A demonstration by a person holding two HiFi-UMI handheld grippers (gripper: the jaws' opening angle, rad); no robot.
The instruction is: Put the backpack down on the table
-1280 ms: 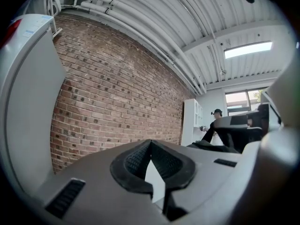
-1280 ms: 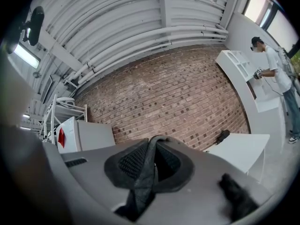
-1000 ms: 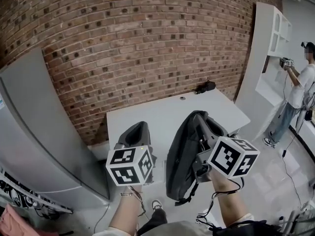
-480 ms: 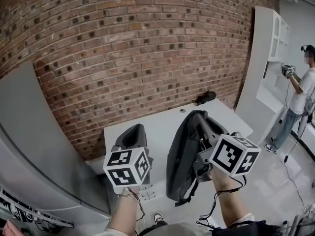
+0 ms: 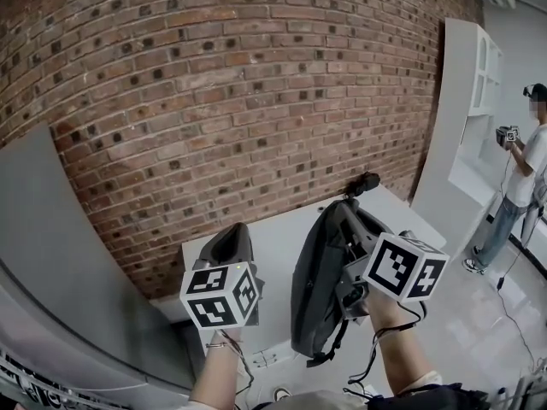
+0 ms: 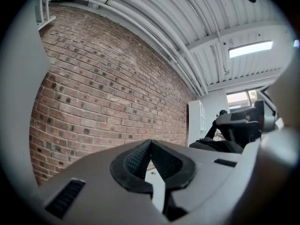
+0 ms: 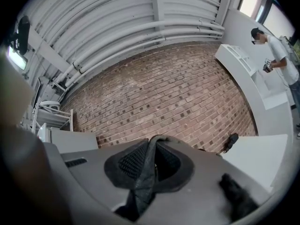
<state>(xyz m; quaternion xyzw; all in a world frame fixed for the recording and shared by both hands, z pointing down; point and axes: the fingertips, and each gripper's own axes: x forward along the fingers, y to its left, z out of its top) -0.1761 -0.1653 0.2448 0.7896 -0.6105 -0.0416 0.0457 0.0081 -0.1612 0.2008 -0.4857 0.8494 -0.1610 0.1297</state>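
Note:
A dark grey backpack hangs in the air by its top strap, just before the near edge of the white table. My right gripper is shut on that strap, which runs up between its ribbed pads. Left of the backpack, my left gripper points level over the table's near left corner. Its pads meet at the tip and nothing is between them. In the left gripper view the backpack shows at the right.
A small black object lies at the table's far end by the brick wall. A grey cabinet stands at the left. At the right is a white shelf unit, with a person beside it holding grippers.
Both grippers and the hanging backpack have moved forward toward the table and the brick wall. The backpack has risen a little. Both grips look the same.

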